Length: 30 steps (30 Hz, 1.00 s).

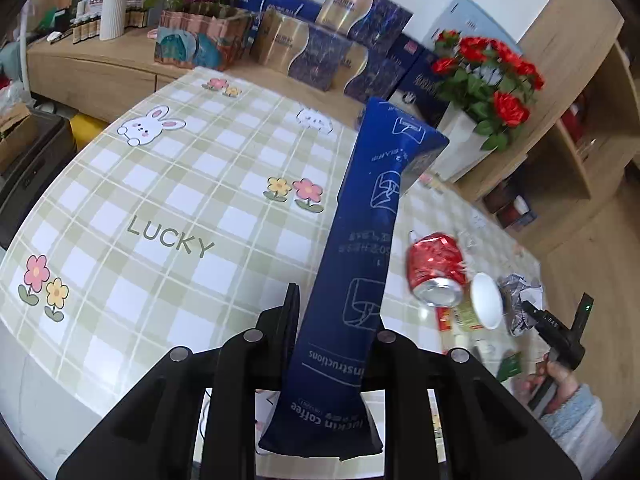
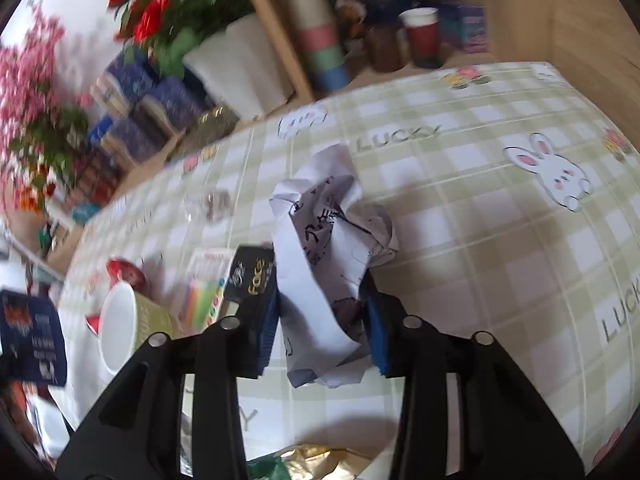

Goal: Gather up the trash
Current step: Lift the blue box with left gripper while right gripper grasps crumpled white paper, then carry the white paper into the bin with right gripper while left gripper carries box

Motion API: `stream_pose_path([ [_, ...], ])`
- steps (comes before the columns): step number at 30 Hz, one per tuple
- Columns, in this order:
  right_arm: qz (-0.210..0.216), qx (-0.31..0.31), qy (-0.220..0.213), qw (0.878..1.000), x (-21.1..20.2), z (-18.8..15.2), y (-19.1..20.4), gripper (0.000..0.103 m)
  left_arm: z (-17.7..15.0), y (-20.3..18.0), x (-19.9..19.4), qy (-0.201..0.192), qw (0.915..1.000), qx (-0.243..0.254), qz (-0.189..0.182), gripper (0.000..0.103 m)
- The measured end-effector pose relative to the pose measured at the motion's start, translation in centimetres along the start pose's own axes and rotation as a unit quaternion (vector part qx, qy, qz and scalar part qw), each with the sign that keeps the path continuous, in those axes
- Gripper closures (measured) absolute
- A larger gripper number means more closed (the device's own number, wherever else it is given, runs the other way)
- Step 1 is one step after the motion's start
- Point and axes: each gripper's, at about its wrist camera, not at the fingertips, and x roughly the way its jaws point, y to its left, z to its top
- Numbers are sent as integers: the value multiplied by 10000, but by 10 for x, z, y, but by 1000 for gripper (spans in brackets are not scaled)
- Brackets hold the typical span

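From the left wrist, we see our left gripper (image 1: 334, 312) pinching a blue bag (image 1: 360, 264) upright above the checked table (image 1: 160, 200), a crushed can (image 1: 436, 272) nearby. From the right wrist, our right gripper (image 2: 322, 312) pinches crumpled paper (image 2: 324, 248) over the table.

I am seeing a potted red rose bouquet (image 1: 486, 76) standing just beyond the checked tablecloth (image 1: 168, 184), with blue-and-gold gift boxes (image 1: 320, 56) lining up beside it.
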Motion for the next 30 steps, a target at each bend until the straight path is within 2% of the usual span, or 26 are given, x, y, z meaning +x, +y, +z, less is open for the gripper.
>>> stream_pose_path([
  [4, 59, -29, -369, 9993, -30, -2, 0, 65, -9, -11, -16, -152, 9998, 27, -125, 83],
  [7, 346, -17, -597, 9976, -60, -10, 1, 65, -17, -22, -26, -217, 9995, 74, -213, 83],
  [13, 720, -102, -722, 9947, -110, -41, 12, 65, -45, -42, -46, -283, 9985, 229, -407, 83],
  [21, 1116, -224, -561, 9919, -162, -103, 30, 65, -98, -54, -68, -149, 9973, 228, -680, 83],
  [30, 1473, -962, -56, 9844, -195, -178, 66, 65, -150, -62, -92, -52, 9951, 378, -907, 83],
])
